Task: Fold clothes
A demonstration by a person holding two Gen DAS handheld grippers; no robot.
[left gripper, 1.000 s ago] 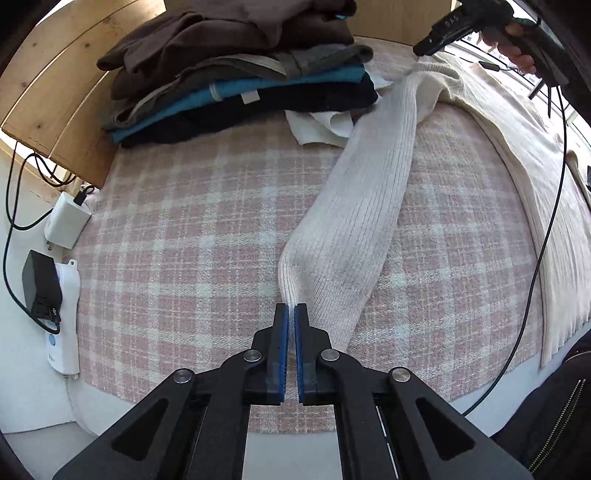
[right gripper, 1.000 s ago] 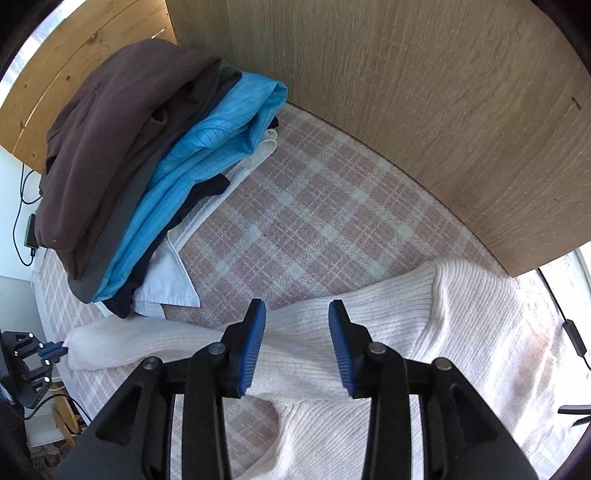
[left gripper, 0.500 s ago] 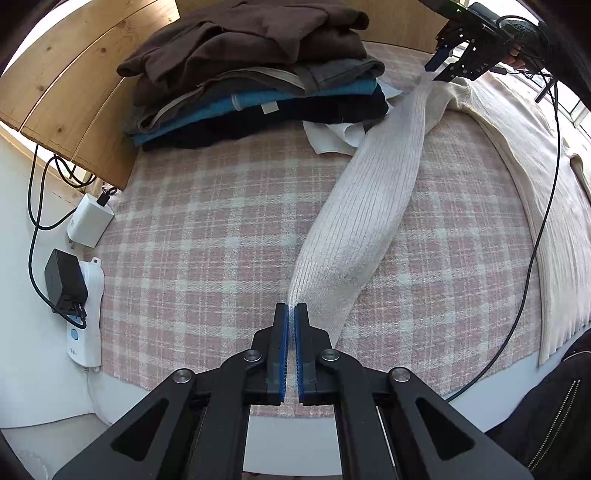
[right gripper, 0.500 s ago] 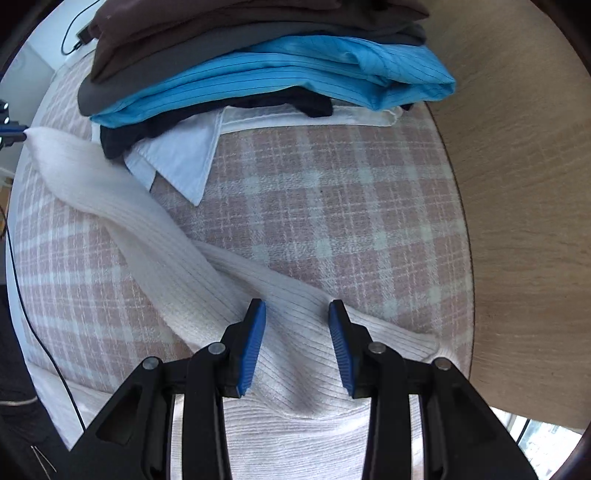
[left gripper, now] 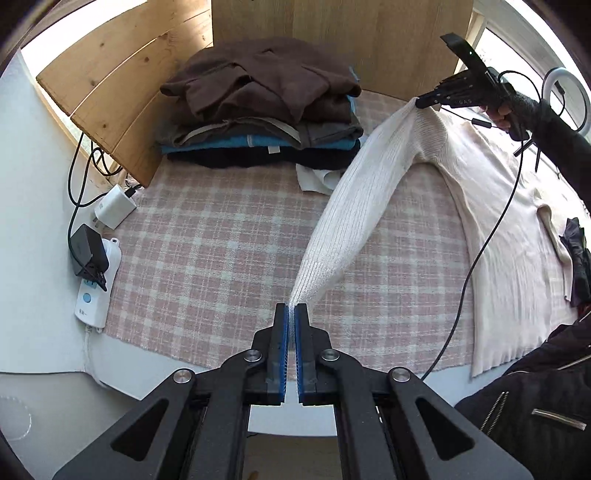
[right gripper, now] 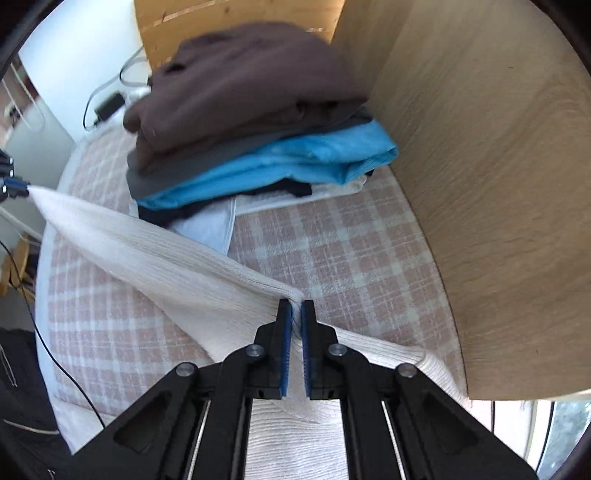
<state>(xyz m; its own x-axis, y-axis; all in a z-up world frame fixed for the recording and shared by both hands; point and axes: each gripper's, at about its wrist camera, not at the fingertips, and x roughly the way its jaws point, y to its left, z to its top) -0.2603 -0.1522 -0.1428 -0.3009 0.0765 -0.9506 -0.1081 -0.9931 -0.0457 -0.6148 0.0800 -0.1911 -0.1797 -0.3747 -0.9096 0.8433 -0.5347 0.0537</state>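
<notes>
A cream ribbed sweater point(left gripper: 491, 206) lies on the pink plaid bed cover point(left gripper: 207, 240). Its sleeve point(left gripper: 354, 206) is lifted and stretched between my two grippers. My left gripper point(left gripper: 291, 310) is shut on the sleeve's cuff near the bed's front edge. My right gripper point(right gripper: 296, 308) is shut on the sleeve point(right gripper: 159, 254) near the shoulder and holds it above the bed. The right gripper also shows in the left wrist view point(left gripper: 421, 101), and the left gripper shows at the far left of the right wrist view point(right gripper: 14, 186).
A stack of folded clothes point(left gripper: 266, 107), brown on top, then grey, blue and dark, stands at the back by the wooden headboard point(left gripper: 332, 33). A power strip with chargers point(left gripper: 92, 280) lies left of the bed. A black cable point(left gripper: 491, 236) hangs across the sweater.
My right gripper has shut on the sleeve near the shoulder and lifted it. My left gripper has risen with the cuff, so the sleeve now hangs taut above the bed.
</notes>
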